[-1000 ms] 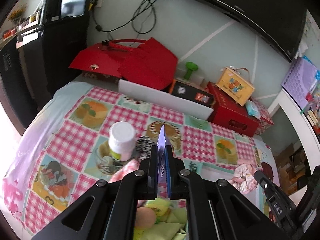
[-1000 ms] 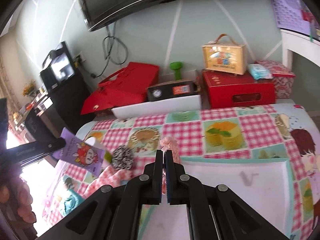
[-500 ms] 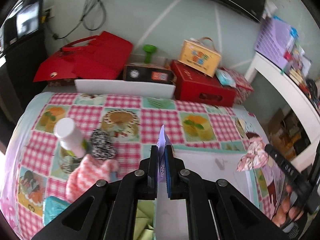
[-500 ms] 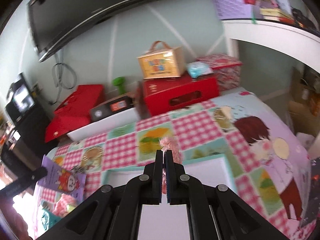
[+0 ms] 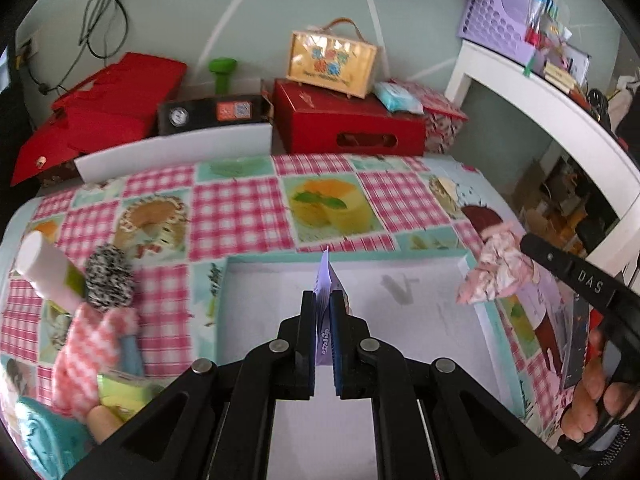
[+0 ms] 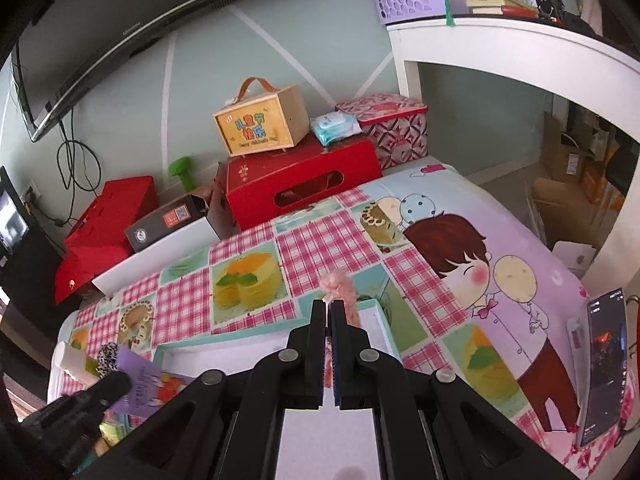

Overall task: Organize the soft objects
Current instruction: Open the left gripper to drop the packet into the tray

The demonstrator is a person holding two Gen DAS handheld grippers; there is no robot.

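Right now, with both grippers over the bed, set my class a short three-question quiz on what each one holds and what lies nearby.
1. True or false: the left gripper is shut on a purple packet.
2. The right gripper holds: A) white bottle B) pink scrunchie C) phone.
3. Which tray do both grippers hang above, and is it bare where visible?

Key: 1 true. 2 B. 3 The teal-rimmed white tray; bare apart from a grey smudge.

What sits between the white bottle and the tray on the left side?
In the left wrist view, a black-and-white scrunchie and pink checked cloth lie between the white bottle and the tray.
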